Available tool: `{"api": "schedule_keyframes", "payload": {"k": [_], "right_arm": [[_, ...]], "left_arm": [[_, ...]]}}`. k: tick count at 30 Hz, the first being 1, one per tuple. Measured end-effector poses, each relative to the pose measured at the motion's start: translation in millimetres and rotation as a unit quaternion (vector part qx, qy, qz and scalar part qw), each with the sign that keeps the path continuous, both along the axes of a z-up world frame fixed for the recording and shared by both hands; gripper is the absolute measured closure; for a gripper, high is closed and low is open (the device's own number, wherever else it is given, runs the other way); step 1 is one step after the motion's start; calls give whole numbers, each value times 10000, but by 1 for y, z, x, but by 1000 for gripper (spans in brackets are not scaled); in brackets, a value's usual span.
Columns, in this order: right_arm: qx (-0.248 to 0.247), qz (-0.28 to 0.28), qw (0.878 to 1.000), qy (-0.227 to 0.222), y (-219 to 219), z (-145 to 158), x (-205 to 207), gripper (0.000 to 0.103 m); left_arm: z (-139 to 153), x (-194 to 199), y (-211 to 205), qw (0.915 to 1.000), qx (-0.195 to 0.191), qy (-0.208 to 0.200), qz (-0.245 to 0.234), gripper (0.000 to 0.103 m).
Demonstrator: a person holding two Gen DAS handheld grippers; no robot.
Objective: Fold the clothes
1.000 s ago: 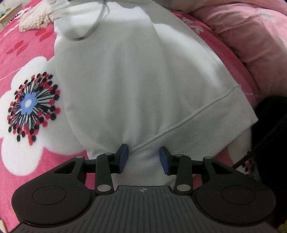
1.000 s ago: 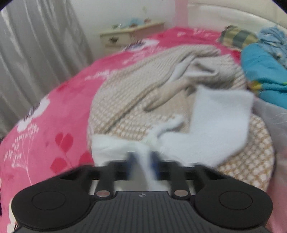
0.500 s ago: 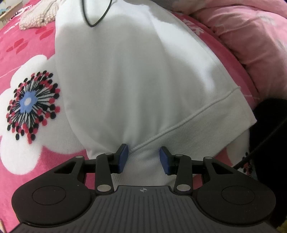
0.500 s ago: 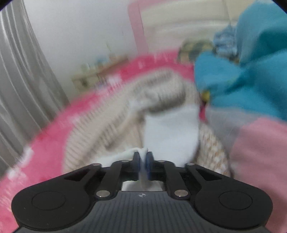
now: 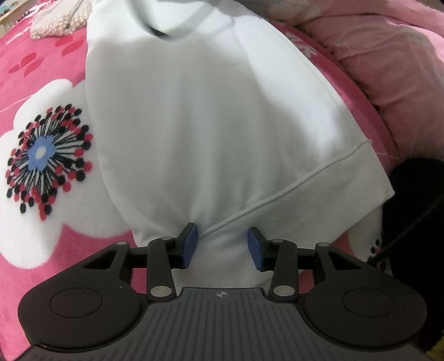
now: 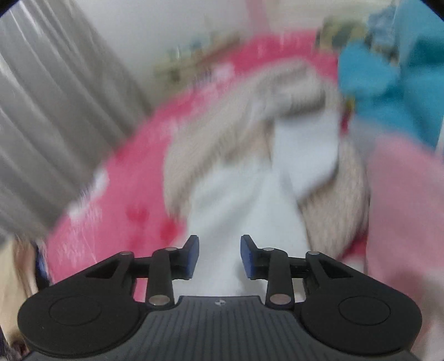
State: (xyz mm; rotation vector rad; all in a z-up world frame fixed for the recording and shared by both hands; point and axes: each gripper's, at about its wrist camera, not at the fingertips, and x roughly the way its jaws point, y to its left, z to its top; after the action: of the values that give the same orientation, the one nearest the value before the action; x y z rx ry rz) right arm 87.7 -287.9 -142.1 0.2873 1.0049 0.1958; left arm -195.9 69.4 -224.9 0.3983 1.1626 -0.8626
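Two hand-held grippers in play, both w/ jaws apart. Left hand-held gripper (image 5: 222,244): blue pads spread wide, straddling the ribbed hem band of a white sweatshirt (image 5: 208,125); fabric bunches up between the pads, left pad seems to touch it, right pad stands clear, so not clamped. The sweatshirt lies on a pink floral bedspread (image 5: 50,66), long axis running away from the camera: hem nearest the gripper, neck end at the far top of the left wrist view, where a blurred fold of white cloth w/ a dark edge hangs over it. Hem band slants up toward the right, its corner (image 5: 371,177) sticking out over the bed's right side. Big white flower print w/ black-red-blue centre (image 5: 47,161) sits just left of the garment. A beige knit item (image 5: 55,19) lies at far upper left, a pale pink quilt (image 5: 388,55) upper right, and something black (image 5: 416,200) beside the hem corner at right.

Right hand-held gripper (image 6: 219,257): pads parted, nothing pinched; white cloth (image 6: 249,216) lies under and beyond the gap, can't tell if touching. Right wrist view heavily motion-blurred. Beyond it a beige patterned blanket (image 6: 333,211), teal fabric (image 6: 394,91) upper right, pink bedding (image 6: 402,208) at right, grey curtain (image 6: 50,111) at left.
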Motion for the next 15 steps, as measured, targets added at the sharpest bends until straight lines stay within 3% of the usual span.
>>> {"api": "schedule_keyframes", "payload": {"k": [2,4,7,11,15], "right_arm": [[-523,-224,9976,388,-1,-27,6,65],[-299,-750,9961,360,-12,-26,-7,65],[-42,-917,9954,-266,-22,19,-54,64],[71,-716,9973,-158,-19,55,-119,45],[185,-515,9985,-50,-17,91,-183,43]], "left_arm": [[0,0,-2,10000,32,-23,-33,62],[1,0,-3,10000,55,-28,-52,62],[4,3,-3,10000,37,25,-11,62],[10,6,-1,10000,12,74,-40,62],[10,1,-3,9997,187,-39,-158,62]]}}
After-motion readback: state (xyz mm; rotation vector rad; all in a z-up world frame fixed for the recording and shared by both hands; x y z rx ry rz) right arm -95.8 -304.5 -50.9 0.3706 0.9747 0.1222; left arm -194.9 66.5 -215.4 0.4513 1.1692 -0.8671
